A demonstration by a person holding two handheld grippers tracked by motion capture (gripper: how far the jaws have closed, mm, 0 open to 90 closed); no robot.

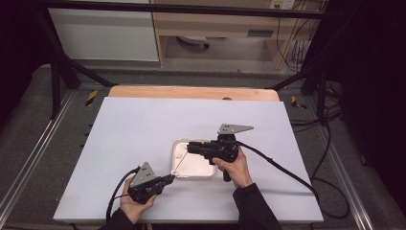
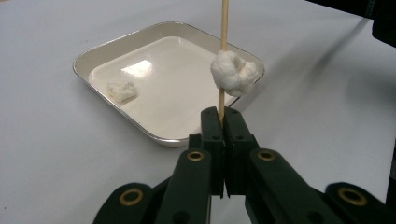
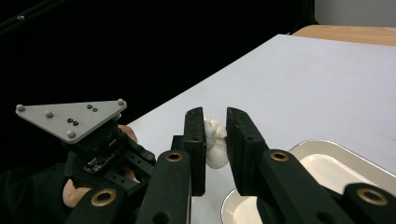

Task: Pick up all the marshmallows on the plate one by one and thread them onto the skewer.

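Left gripper view: the left gripper (image 2: 223,122) has its jaws clamped tight on a wooden skewer (image 2: 224,28), and just beyond the tips a cotton ball (image 2: 233,72) sits threaded on it. The right gripper (image 3: 215,135) holds that ball between its narrowly parted jaws. Beyond and left, a second cotton piece (image 2: 121,91) lies in the white tray (image 2: 116,43).

Table: white top (image 1: 143,124) over a wooden board (image 1: 191,92) showing at its far edge.
Floor: grey (image 1: 28,120), metal rails on both sides.
Frame: black bars (image 1: 191,8) overhead.
Furniture: wooden shelf unit (image 1: 215,24) behind.
Surroundings: dark at both sides.
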